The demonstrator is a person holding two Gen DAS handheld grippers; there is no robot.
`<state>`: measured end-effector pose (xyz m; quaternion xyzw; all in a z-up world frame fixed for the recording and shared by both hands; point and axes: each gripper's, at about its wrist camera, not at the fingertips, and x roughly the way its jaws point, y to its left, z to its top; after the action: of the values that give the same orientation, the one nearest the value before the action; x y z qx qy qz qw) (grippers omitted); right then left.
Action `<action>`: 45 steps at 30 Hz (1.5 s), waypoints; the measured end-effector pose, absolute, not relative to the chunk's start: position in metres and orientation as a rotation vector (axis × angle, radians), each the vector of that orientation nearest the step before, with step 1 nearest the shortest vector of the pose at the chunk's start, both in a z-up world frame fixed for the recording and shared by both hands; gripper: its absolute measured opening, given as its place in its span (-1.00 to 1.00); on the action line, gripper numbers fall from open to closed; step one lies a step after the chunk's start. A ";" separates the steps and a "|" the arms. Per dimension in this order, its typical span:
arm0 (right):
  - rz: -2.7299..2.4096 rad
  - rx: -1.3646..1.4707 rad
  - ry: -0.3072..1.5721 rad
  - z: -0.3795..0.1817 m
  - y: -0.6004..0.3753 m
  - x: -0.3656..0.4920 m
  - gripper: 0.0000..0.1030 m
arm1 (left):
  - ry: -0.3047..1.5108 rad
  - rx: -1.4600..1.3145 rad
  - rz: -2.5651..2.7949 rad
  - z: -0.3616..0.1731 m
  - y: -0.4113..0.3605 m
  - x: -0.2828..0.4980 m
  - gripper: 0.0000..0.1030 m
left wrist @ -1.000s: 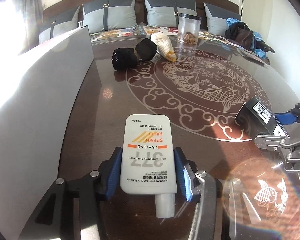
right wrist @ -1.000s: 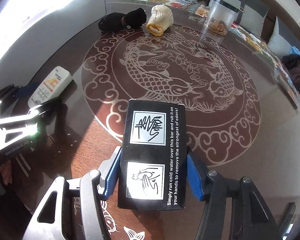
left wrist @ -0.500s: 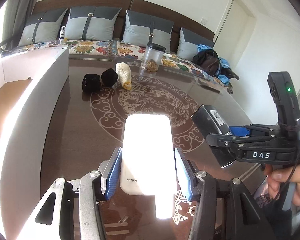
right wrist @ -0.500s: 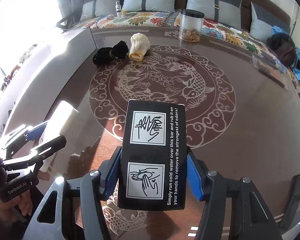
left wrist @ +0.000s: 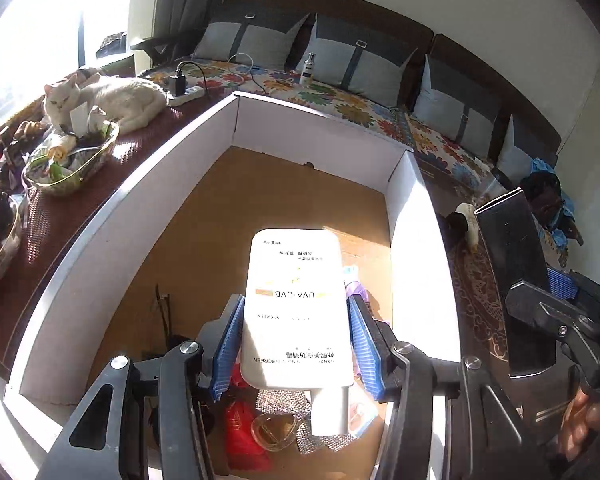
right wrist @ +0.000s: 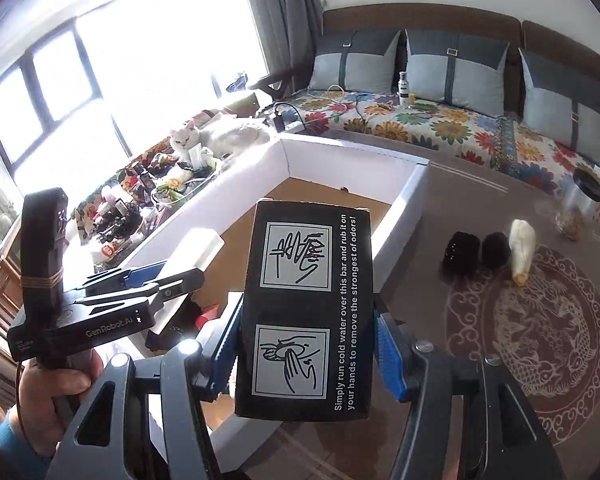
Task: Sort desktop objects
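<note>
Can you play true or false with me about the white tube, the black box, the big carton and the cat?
1. The left gripper holds a white sunscreen tube between its blue fingers. True.
2. The right gripper is empty. False: it is shut on a black box with hand-washing drawings.
3. The sunscreen tube is above the open cardboard carton. True.
4. The carton is completely bare inside. False: a red item and other small things lie at its near end.
5. A white cat lies by the window. True.
6. The clear jar is inside the carton. False: it stands on the patterned table.
</note>
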<state>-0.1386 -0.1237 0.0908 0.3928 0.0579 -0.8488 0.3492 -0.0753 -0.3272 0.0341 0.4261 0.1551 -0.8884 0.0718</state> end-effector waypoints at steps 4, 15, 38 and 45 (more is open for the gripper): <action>-2.137 1.045 0.268 0.059 -0.188 -0.141 0.17 | 0.482 1.477 -2.488 -0.009 -0.344 -0.082 0.00; -2.265 0.986 0.209 0.050 -0.144 -0.130 0.82 | 0.544 1.201 -2.556 0.011 -0.330 -0.041 0.92; -2.707 1.243 0.276 -0.061 0.194 -0.098 0.99 | 0.018 1.544 -2.903 -0.056 -0.014 -0.094 0.93; -2.671 1.279 0.311 -0.067 0.179 -0.106 0.99 | -0.075 1.536 -2.839 -0.078 -0.002 -0.121 0.93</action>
<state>-0.1058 0.1790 -0.0668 0.4281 0.1042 -0.8940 0.0819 -0.1206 -0.0020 -0.0776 0.4753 -0.0231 -0.8784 -0.0437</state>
